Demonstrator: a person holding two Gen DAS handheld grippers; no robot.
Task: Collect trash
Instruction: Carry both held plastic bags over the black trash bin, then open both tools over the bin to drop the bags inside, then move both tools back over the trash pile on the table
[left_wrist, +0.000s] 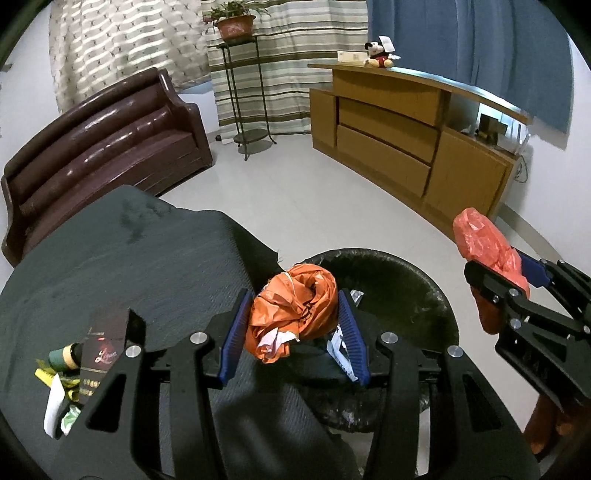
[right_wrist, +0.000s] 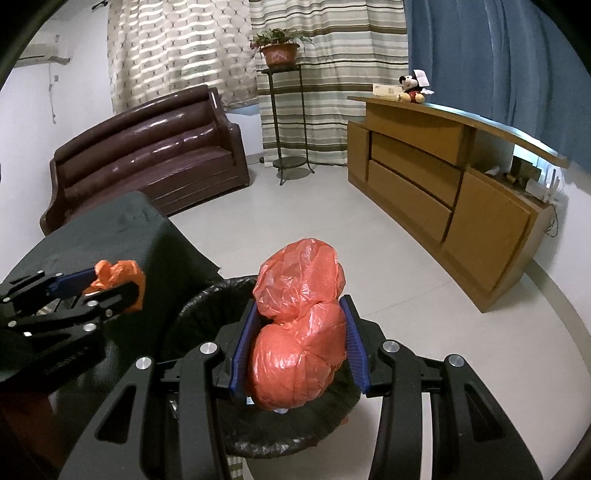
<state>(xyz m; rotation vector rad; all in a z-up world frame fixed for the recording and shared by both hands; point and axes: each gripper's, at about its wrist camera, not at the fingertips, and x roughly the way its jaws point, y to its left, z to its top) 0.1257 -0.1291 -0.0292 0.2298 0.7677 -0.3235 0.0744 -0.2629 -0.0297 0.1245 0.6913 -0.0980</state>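
Observation:
My left gripper (left_wrist: 295, 328) is shut on a crumpled orange plastic bag (left_wrist: 295, 306), held at the table edge just left of the black-lined trash bin (left_wrist: 402, 280). My right gripper (right_wrist: 301, 339) is shut on a red plastic bag (right_wrist: 299, 332) and holds it over the bin's (right_wrist: 207, 306) right side. The right gripper with the red bag (left_wrist: 484, 236) shows at the right of the left wrist view. The left gripper with the orange bag (right_wrist: 118, 275) shows at the left of the right wrist view. Wrappers lie inside the bin.
A table under a dark green cloth (left_wrist: 129, 258) holds a dark cigarette box (left_wrist: 105, 350) and small wrappers (left_wrist: 59, 384) at the left. Beyond are a brown sofa (left_wrist: 107, 147), a plant stand (left_wrist: 247, 92), a wooden cabinet (left_wrist: 406, 140) and pale floor.

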